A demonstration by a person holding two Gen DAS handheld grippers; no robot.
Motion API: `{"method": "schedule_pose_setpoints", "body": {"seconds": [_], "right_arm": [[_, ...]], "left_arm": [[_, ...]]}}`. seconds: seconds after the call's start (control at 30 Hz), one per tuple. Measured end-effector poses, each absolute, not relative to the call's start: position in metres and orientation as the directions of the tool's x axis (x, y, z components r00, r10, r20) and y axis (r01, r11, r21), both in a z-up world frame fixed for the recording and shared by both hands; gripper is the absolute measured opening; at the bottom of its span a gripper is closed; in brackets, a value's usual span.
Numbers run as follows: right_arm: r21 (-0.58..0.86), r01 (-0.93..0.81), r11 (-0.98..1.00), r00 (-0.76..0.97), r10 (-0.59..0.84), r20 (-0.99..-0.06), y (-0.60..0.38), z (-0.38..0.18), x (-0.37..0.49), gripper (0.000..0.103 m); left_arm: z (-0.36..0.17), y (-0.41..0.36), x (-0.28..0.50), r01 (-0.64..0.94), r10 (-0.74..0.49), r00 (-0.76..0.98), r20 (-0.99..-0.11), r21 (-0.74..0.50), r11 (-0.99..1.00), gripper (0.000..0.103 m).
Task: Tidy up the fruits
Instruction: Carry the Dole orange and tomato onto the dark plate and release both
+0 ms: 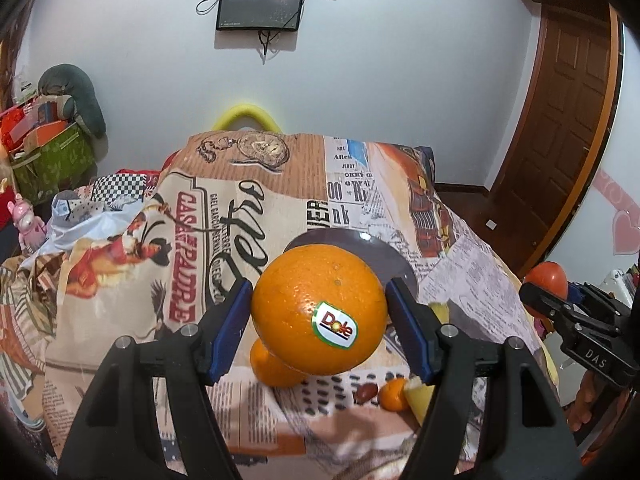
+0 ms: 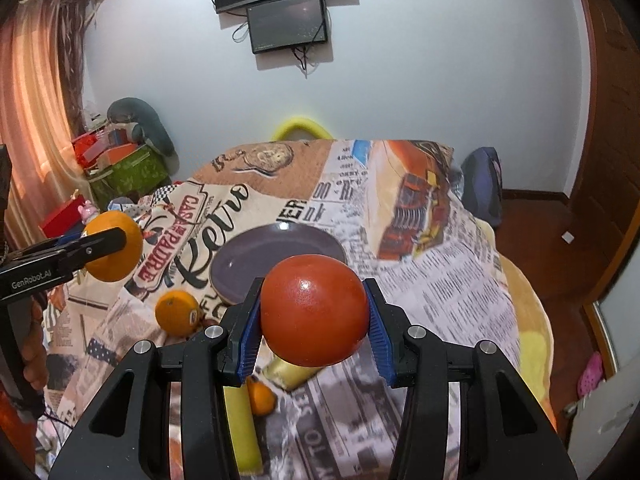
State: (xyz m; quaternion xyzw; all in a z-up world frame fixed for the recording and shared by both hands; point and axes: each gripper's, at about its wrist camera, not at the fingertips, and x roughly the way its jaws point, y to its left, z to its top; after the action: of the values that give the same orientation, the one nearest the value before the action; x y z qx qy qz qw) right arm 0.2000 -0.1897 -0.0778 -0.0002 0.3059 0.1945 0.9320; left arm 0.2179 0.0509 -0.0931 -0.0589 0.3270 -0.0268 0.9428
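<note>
Gripping a large round orange with a Dole sticker (image 1: 320, 312), the left claw (image 1: 318, 330) holds it aloft above the newsprint-patterned cloth (image 1: 248, 208). Likewise, the right claw (image 2: 314, 330) clamps a smooth red tomato (image 2: 314, 310) just before the grey-purple plate (image 2: 272, 256); a second sticker-bearing orange (image 2: 178, 312) rests beside that plate.

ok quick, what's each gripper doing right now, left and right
Left gripper: closed on the large round orange with the Dole sticker.
Right gripper: closed on the round red tomato.
</note>
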Motion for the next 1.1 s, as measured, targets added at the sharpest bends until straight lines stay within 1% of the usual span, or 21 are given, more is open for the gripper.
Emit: {"method": "schedule_pose_setpoints", "body": {"seconds": [0.4,0.63,0.83,0.97,1.1], "right_arm": [[0.139,-0.379,0.915,0.721,0.386,-0.576,-0.175,-0.090,0.244,0.043],[0.106,-0.396,0.912,0.710,0.378,-0.594,-0.164,-0.097,0.274,0.043],[0.073,-0.417,0.906,0.697,0.371,-0.614,-0.152,-0.106,0.299,0.043],[0.084,-0.437,0.896,0.674,0.388,-0.629,-0.144,-0.115,0.314,0.043],[0.055,-0.450,0.892,0.653,0.370,-0.661,-0.137,-0.127,0.327,0.043]], "left_arm": [[-0.101,0.048,0.267,0.029,-0.097,0.780,-0.619,-0.119,0.992,0.068],[-0.109,0.050,0.299,0.034,-0.093,0.776,-0.624,-0.106,0.994,0.068],[-0.125,0.056,0.328,0.027,-0.094,0.747,-0.659,-0.110,0.994,0.068],[-0.138,0.056,0.344,0.027,-0.077,0.729,-0.680,-0.083,0.996,0.068],[-0.151,0.061,0.358,0.030,-0.081,0.697,-0.712,-0.083,0.996,0.068]]}}
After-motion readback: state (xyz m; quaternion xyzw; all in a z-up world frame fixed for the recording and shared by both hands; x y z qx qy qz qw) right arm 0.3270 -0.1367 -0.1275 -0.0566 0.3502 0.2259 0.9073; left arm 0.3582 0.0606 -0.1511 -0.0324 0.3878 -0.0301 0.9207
